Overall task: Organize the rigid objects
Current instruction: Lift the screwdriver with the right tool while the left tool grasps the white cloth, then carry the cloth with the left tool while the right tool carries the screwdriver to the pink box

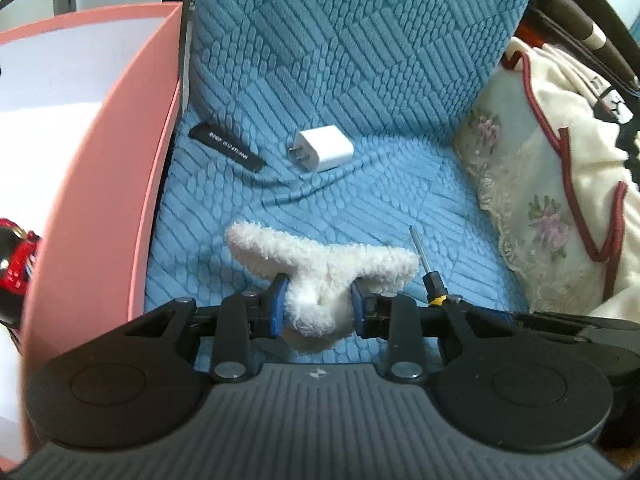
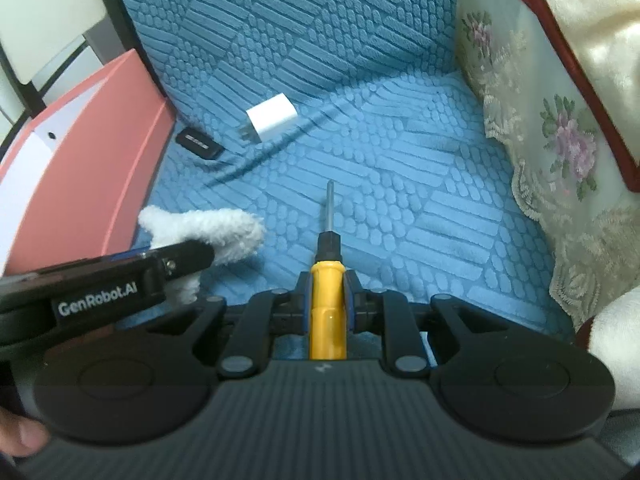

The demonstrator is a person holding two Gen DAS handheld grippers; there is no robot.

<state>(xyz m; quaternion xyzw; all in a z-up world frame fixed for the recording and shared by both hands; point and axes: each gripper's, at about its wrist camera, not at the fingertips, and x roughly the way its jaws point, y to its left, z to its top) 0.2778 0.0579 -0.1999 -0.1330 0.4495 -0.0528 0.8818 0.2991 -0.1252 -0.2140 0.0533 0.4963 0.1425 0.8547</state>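
My left gripper [image 1: 319, 303] is shut on a white fluffy plush piece [image 1: 320, 264], held just above the blue seat; the plush also shows in the right wrist view [image 2: 208, 232]. My right gripper [image 2: 327, 300] is shut on a yellow-handled screwdriver [image 2: 327, 280], its shaft pointing forward; the screwdriver's tip shows in the left wrist view [image 1: 424, 260]. A white charger plug [image 1: 320, 150] [image 2: 270, 118] and a black flat stick [image 1: 226, 146] [image 2: 199, 143] lie on the seat farther back. A pink box [image 1: 108, 184] [image 2: 80, 168] stands at the left.
The blue textured seat cover [image 1: 360, 200] has a backrest behind. A cream floral cushion and blanket [image 1: 560, 184] bound the right side. A red object [image 1: 16, 260] lies inside the pink box. The left gripper's body [image 2: 100, 284] lies close to the left of my right gripper.
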